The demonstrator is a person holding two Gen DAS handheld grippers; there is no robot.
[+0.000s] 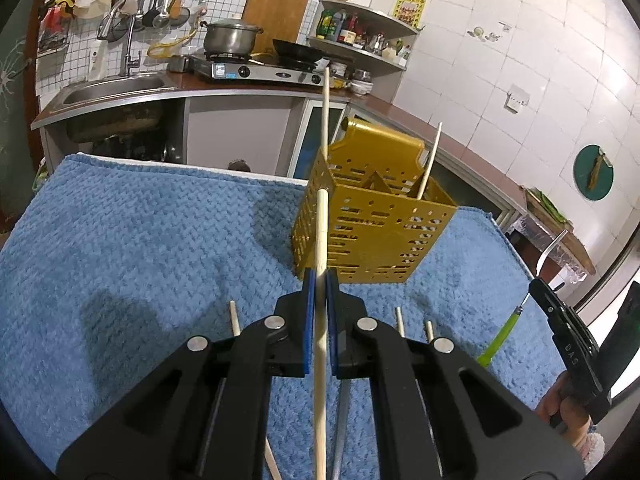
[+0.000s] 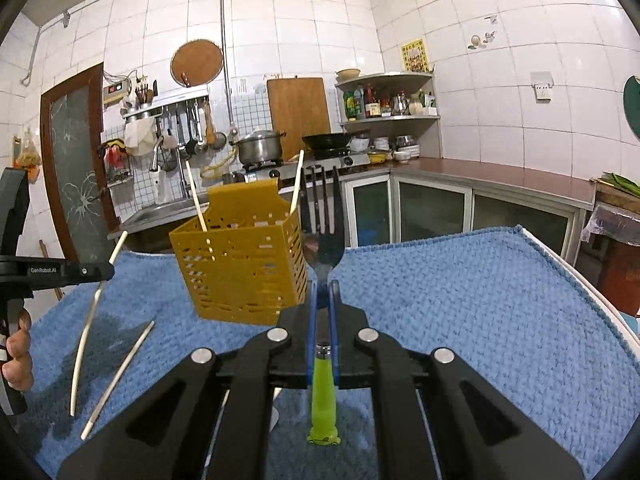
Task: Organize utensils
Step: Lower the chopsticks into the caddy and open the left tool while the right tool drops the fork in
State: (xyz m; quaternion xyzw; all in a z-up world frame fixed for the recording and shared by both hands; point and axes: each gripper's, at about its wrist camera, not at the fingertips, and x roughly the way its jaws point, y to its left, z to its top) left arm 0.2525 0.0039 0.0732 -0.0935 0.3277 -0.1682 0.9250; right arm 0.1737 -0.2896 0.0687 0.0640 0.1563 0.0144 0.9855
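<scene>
Fork (image 2: 322,236) tines only in right view, right hand-held gripper (image 2: 322,292) grasping; left (image 1: 319,280) clamps chopstick (image 1: 321,248).

Yellow perforated utensil caddy (image 1: 372,236) upright on blue towel, 2 chopsticks (image 1: 429,162) inside. Chopstick (image 1: 321,248) & green-handled fork (image 2: 322,236) clamped, more chopsticks (image 2: 116,380) lying loose.

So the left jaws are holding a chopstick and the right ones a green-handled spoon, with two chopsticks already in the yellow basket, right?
Nearly. The right gripper holds a green-handled fork, not a spoon: the right wrist view shows its tines. The rest stands: the left gripper is shut on a chopstick, and two chopsticks stand in the yellow basket.
</scene>
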